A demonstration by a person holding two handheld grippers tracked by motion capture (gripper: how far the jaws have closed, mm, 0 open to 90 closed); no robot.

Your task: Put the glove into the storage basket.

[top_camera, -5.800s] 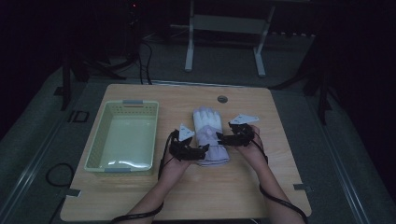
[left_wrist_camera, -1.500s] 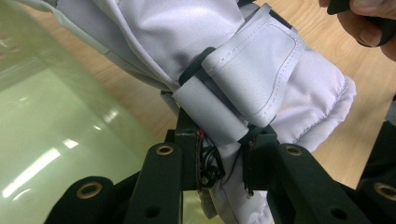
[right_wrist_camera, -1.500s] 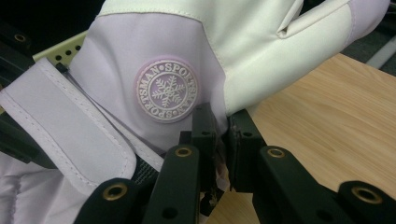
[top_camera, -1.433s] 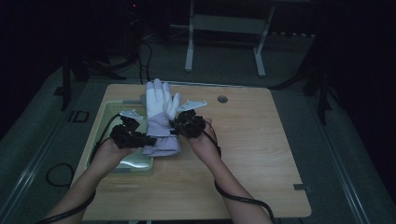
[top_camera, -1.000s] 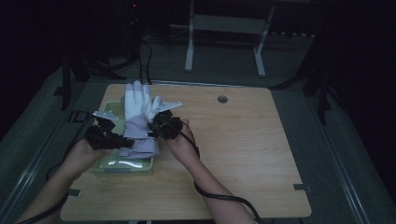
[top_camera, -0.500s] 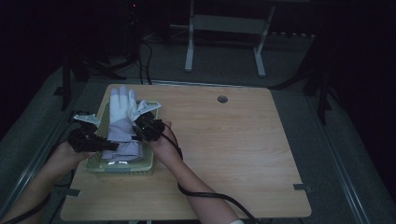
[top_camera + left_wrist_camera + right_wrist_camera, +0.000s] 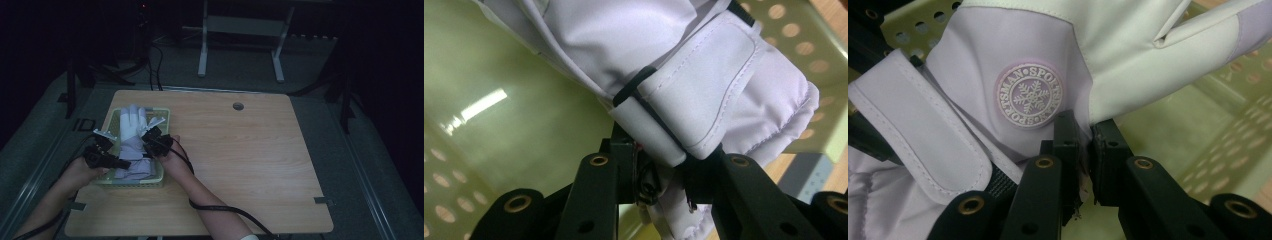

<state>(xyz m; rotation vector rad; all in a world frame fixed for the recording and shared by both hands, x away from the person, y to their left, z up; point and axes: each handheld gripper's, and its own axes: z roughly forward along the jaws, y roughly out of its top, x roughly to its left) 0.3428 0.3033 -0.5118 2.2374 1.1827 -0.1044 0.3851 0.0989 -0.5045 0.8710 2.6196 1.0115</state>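
A white and lavender padded glove point(image 7: 131, 134) hangs low over the green perforated basket point(image 7: 165, 118) at the table's left side, fingers pointing away from the person. My left gripper point(image 7: 123, 162) is shut on the cuff end by the strap point(image 7: 704, 75); its jaws point(image 7: 664, 155) pinch the fabric. From the other side my right gripper point(image 7: 146, 142) is shut on the glove's edge just below the round snowflake badge point(image 7: 1029, 96), with fabric caught between its jaws point(image 7: 1083, 135). Basket floor point(image 7: 499, 125) lies close beneath the glove.
The wooden table top point(image 7: 250, 160) stretches to the right of the basket, with a round cable hole point(image 7: 238, 106) near the far edge. Black cables point(image 7: 220, 210) trail along the forearms. A metal stand point(image 7: 240, 45) is on the floor behind the table.
Both hands have carried the glove leftward and downward, from above the basket's right rim to low over the basket. Both grips have stayed shut on it.
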